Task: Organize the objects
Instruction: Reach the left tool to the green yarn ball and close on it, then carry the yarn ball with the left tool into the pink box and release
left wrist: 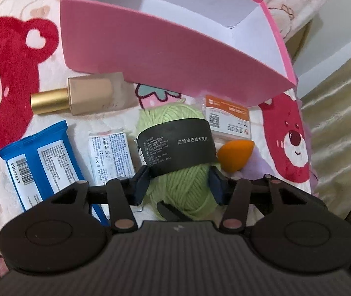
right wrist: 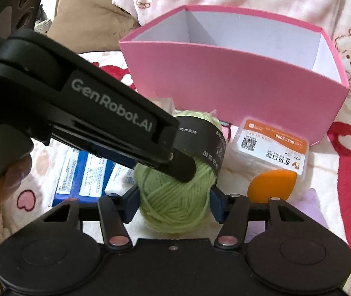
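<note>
A green yarn ball (left wrist: 182, 192) with a black paper band lies on the bear-print blanket, just in front of an open pink box (left wrist: 150, 56). In the left wrist view my left gripper (left wrist: 179, 185) has its blue pads pressed on both sides of the ball. In the right wrist view my right gripper (right wrist: 174, 203) also clamps the yarn ball (right wrist: 173, 209) from nearer the camera. The left gripper's finger (right wrist: 182, 170) crosses from the upper left onto the ball's top. The pink box (right wrist: 224, 81) shows white inner walls and nothing inside.
Left of the yarn lie a beige bottle with a gold cap (left wrist: 91, 96), a blue packet (left wrist: 42, 162) and a white sachet (left wrist: 111, 155). To the right are an orange sponge (left wrist: 234, 156) and a clear case with an orange label (left wrist: 229, 116). The bed edge runs along the right.
</note>
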Demonstrator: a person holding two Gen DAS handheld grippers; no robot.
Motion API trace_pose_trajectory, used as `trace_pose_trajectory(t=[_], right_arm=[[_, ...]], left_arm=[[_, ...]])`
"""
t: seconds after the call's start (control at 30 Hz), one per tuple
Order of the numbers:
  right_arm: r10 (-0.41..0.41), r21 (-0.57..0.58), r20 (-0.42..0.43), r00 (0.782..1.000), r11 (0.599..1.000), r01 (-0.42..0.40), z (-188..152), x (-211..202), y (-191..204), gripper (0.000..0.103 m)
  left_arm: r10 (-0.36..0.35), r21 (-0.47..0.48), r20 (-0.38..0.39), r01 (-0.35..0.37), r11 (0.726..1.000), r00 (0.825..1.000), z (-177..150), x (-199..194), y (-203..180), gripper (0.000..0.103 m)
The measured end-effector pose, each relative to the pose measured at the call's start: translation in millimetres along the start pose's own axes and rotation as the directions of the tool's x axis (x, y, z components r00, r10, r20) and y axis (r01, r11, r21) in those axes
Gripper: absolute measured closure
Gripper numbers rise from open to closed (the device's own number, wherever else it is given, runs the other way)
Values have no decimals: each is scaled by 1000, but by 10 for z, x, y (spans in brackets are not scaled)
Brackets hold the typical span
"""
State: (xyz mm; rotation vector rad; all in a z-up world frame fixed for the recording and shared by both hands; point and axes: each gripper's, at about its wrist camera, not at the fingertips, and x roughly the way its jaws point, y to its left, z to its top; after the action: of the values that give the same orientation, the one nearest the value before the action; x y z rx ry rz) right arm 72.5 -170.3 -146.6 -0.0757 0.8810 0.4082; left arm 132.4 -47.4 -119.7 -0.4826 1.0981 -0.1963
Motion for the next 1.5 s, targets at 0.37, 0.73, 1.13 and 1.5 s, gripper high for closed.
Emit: trace_pose_trajectory(t=[0.37,0.73,1.13,1.5], right_arm=[[-42,-15,159,986,999,45,43,-634,210,44],[-148,-49,356,923,983,176,716,-1138,12,44],[-156,59,260,953,988,146,1493,-426,-850,44],[-248,43,145,958,969,244,1490,134,-1056,45]], left_arm=[[-27,127,118,12,992,993,-26,-563,-358,53],[-69,294,261,-11,956,963,734,-1078,-1036,53],[-79,198,209,37,980,975,1777,-302,-941,53],[-142,108,136,128,986,980,1901,415,-652,54]])
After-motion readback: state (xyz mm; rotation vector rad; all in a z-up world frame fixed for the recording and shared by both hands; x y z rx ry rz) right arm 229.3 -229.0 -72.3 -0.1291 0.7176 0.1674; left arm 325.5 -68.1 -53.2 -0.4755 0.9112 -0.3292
